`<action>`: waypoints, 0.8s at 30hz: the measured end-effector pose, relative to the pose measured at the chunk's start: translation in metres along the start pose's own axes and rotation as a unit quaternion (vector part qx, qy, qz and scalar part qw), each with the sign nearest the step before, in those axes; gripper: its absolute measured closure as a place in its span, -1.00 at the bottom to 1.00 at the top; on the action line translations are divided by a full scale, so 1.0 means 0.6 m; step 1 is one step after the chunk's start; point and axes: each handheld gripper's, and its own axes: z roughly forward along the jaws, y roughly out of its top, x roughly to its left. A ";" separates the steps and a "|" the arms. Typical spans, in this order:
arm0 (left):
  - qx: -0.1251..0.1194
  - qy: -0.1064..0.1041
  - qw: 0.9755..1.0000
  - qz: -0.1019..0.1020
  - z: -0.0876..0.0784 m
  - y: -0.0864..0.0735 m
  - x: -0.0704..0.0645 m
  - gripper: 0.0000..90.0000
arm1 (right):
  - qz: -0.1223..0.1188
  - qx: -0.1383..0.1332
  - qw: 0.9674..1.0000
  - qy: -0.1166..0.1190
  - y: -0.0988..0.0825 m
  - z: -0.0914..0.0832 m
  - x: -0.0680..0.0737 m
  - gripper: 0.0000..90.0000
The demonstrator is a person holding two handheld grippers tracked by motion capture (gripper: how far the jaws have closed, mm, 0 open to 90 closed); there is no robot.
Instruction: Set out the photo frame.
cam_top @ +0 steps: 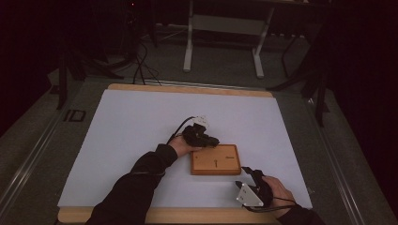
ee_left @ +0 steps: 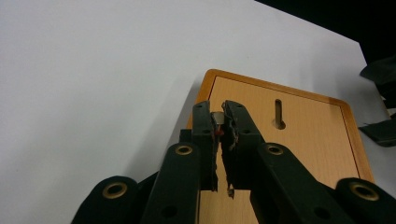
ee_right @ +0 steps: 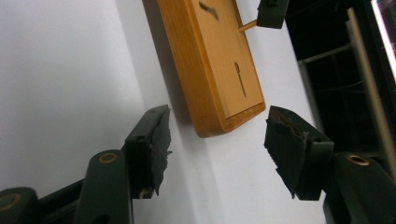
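My left gripper (ee_left: pixel 220 128) pinches a small peg over the slotted wooden box (cam_top: pixel 215 159); my right gripper (ee_right: pixel 217 140), half-open and empty beside the box's corner, could nudge it and spoil alignment.

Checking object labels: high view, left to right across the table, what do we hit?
Left tongs shut on a small peg → wooden box → right tongs.

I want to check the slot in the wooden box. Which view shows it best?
The left gripper view: the slot sits close and sharp on the wooden box. The high view shows it tiny; the right gripper view shows it slanted.
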 end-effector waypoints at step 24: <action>0.005 -0.003 1.000 -0.002 0.000 0.002 0.002 0.87 | -0.181 0.013 0.980 -0.078 -0.002 0.051 0.035 0.39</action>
